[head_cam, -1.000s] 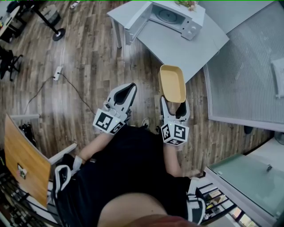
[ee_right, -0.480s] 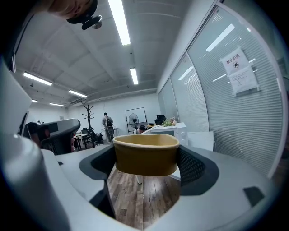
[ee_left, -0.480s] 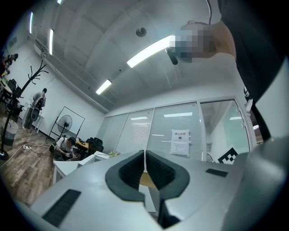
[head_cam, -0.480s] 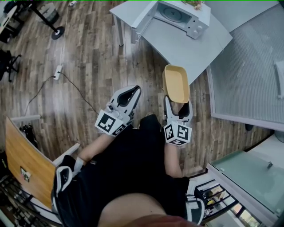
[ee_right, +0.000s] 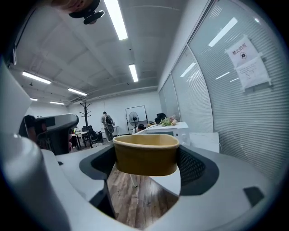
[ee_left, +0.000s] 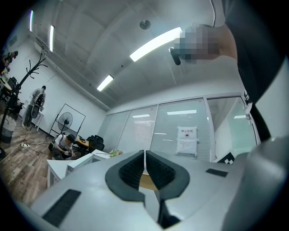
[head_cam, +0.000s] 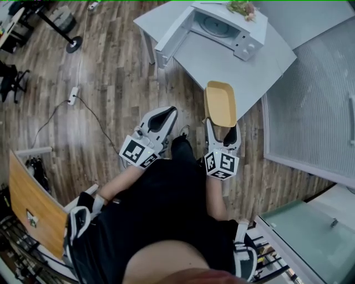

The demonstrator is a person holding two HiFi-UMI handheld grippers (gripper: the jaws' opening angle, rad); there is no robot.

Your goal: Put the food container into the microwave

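Note:
The food container (head_cam: 220,104) is a tan, oblong paper tub, empty inside. My right gripper (head_cam: 222,128) is shut on its near end and holds it level above the floor, close to the white table's (head_cam: 244,66) front corner. In the right gripper view the tub (ee_right: 145,154) fills the gap between the black pads. The white microwave (head_cam: 222,26) stands on that table with its door (head_cam: 169,37) swung open to the left and the turntable showing. My left gripper (head_cam: 162,117) is shut and empty, beside the right one, over the wooden floor.
A green plant (head_cam: 242,8) lies on top of the microwave. A grey ribbed panel (head_cam: 316,105) borders the table on the right. A power strip and cable (head_cam: 72,94) trail across the floor at left. A wooden board (head_cam: 30,202) leans at lower left.
Both grippers and the tub have drawn a little closer to the table and microwave as the person walks forward. Both grips are unchanged.

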